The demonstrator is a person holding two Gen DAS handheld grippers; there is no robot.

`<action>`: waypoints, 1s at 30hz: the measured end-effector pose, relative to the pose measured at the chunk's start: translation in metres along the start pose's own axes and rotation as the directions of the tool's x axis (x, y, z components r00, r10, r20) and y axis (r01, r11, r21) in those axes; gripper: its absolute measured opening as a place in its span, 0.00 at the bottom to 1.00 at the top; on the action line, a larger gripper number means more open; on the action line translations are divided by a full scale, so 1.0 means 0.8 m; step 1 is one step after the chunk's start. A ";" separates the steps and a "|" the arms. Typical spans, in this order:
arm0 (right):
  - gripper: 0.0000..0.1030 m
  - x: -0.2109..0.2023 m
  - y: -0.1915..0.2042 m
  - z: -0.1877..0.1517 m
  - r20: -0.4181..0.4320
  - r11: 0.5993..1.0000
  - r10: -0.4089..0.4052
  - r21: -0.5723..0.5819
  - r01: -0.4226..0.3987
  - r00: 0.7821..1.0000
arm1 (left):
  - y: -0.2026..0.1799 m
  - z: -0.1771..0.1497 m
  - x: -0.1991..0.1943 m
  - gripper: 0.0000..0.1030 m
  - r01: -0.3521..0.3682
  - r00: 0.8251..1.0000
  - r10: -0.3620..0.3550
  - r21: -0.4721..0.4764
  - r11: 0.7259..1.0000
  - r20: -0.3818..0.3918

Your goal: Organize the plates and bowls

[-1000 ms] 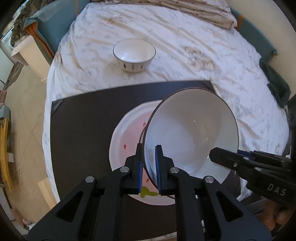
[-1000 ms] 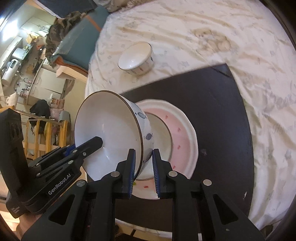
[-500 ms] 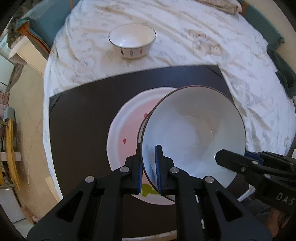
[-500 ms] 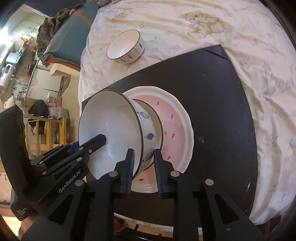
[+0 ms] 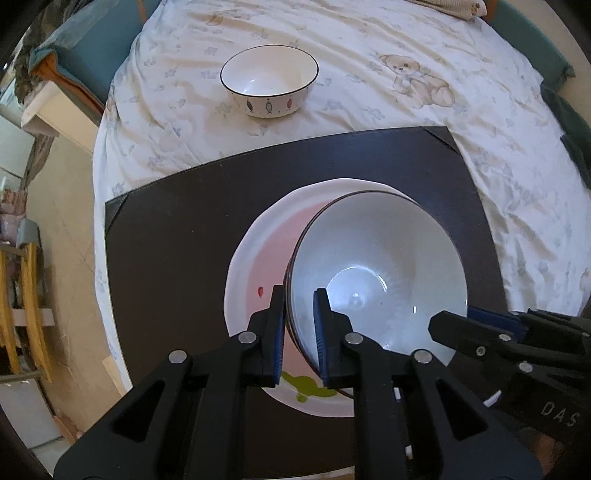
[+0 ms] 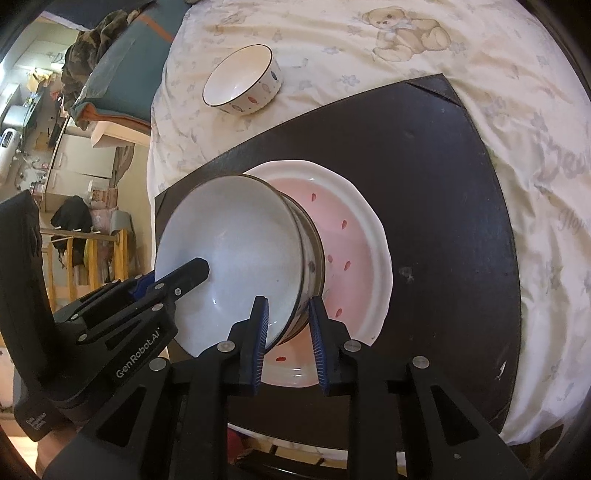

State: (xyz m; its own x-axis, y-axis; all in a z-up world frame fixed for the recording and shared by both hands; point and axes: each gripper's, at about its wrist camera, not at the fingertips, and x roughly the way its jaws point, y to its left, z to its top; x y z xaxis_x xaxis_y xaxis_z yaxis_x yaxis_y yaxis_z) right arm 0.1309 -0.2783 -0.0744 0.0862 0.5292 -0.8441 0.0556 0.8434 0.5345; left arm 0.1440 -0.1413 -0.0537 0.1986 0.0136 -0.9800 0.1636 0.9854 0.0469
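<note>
A large white bowl with a dark rim [image 5: 373,266] [image 6: 236,251] sits nested in another bowl on a pink and white plate [image 5: 266,258] [image 6: 354,236], on a black mat [image 5: 177,236] [image 6: 424,155]. My left gripper [image 5: 298,325] straddles the large bowl's left rim, jaws slightly apart. My right gripper [image 6: 287,339] straddles its right rim, jaws wider and loose around it. A small white bowl with fish marks [image 5: 269,79] [image 6: 242,79] stands on the cloth beyond the mat.
The round table wears a pale cloth with a teddy-bear print [image 5: 417,79] [image 6: 406,33]. Blue chairs stand at the far side [image 5: 85,62]. The table edge drops off to the floor at the left [image 5: 66,229].
The large bowl came down from a tilted hold and now rests in the bowl on the plate. My right gripper's jaws have opened off its rim; the left jaws have widened a little.
</note>
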 end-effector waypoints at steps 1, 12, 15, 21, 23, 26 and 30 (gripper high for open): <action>0.25 0.000 -0.001 0.000 -0.003 1.000 -0.001 0.006 0.001 1.000 | -0.001 0.000 0.001 0.13 -0.007 1.000 0.007 0.008 1.000 0.004; 0.25 -0.016 0.001 0.001 0.066 1.000 -0.018 -0.025 0.019 0.998 | 0.017 -0.002 -0.009 0.08 0.029 0.996 -0.026 -0.031 0.999 0.088; 0.25 -0.019 0.003 0.003 0.082 0.999 -0.004 -0.046 0.008 0.997 | 0.013 -0.003 -0.007 0.06 0.036 0.996 -0.035 -0.007 0.999 0.083; 0.24 -0.017 0.009 0.003 0.095 0.996 -0.032 -0.081 0.040 0.995 | 0.012 -0.006 -0.005 0.05 0.038 0.996 -0.037 -0.006 0.999 0.085; 0.24 -0.018 0.011 0.002 0.106 0.994 -0.039 -0.097 0.050 0.994 | 0.015 -0.008 -0.003 0.05 0.050 0.996 -0.048 -0.020 0.999 0.078; 0.24 -0.021 0.017 0.002 0.122 0.992 -0.038 -0.116 0.052 0.992 | 0.016 -0.010 -0.002 0.05 0.049 0.995 -0.047 -0.021 0.999 0.084; 0.24 -0.020 0.021 0.000 0.132 0.986 -0.058 -0.150 0.078 0.990 | 0.012 -0.014 -0.004 0.05 0.031 0.994 -0.031 -0.001 1.000 0.109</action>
State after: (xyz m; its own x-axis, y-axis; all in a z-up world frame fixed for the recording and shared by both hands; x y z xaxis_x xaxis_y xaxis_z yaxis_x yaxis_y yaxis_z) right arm 0.1305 -0.2725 -0.0516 0.2134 0.4622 -0.8607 -0.0874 0.8865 0.4543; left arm 0.1346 -0.1299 -0.0524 0.2977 -0.0357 -0.9540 0.1684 0.9856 0.0157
